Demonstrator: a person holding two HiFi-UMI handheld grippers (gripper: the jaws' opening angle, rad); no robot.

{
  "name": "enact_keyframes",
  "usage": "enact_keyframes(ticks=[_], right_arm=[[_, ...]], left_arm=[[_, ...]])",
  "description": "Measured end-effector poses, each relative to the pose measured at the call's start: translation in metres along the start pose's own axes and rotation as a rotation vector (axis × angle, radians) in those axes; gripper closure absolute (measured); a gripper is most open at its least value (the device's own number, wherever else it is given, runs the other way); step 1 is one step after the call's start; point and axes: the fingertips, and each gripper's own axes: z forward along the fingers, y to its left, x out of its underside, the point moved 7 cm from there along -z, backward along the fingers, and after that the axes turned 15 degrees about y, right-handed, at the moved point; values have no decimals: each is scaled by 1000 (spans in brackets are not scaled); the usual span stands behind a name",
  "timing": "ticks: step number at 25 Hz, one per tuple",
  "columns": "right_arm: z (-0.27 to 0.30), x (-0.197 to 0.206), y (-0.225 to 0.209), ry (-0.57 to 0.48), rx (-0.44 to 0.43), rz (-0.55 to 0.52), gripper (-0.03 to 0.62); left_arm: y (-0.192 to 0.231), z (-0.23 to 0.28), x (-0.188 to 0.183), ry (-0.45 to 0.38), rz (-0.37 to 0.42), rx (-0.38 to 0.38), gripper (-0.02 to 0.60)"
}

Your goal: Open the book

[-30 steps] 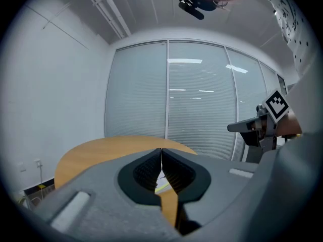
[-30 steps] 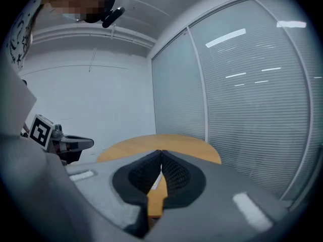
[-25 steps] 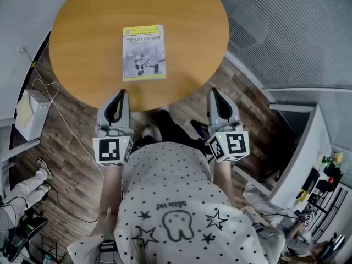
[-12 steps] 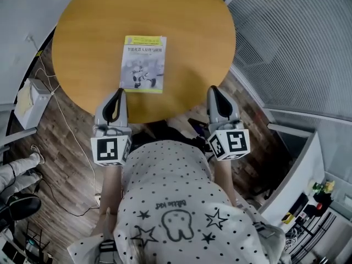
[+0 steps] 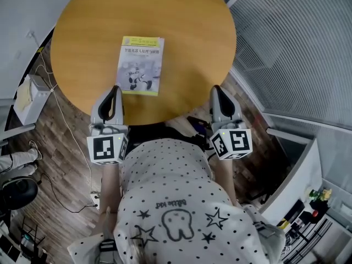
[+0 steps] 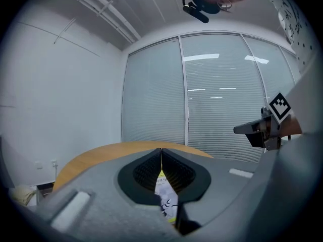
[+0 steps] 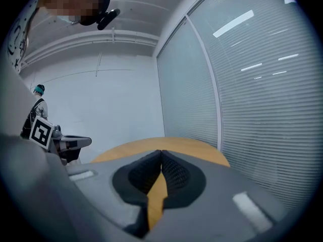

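A closed book (image 5: pixel 139 65) with a yellow-and-grey cover lies flat on the round wooden table (image 5: pixel 187 32), left of its middle. My left gripper (image 5: pixel 113 92) hovers at the table's near edge, just short of the book's near left corner, its jaws shut with nothing between them. Through the gap behind those jaws a strip of the book (image 6: pixel 166 203) shows in the left gripper view. My right gripper (image 5: pixel 217 91) is also shut and empty, at the near right edge of the table, well right of the book. The table (image 7: pixel 171 147) lies ahead of it.
Dark wood floor (image 5: pixel 60 142) surrounds the table, with a white box (image 5: pixel 30 98) and cables at the left. A glass wall with blinds (image 5: pixel 297 43) runs along the right. Someone's legs (image 5: pixel 14 161) show at the far left.
Both grippers have moved forward to the table's near edge. The book has not moved on the table and stays closed.
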Motion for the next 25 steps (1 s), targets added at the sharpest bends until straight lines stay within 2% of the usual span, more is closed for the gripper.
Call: enact_keyframes(ticks=[16, 25], right_arm=[[-15, 2, -8, -33, 34, 18, 589], [-19, 2, 1, -47, 60, 32, 589]], left_arm=[[-11, 1, -12, -41, 30, 37, 569], [-6, 1, -12, -40, 42, 68, 569]])
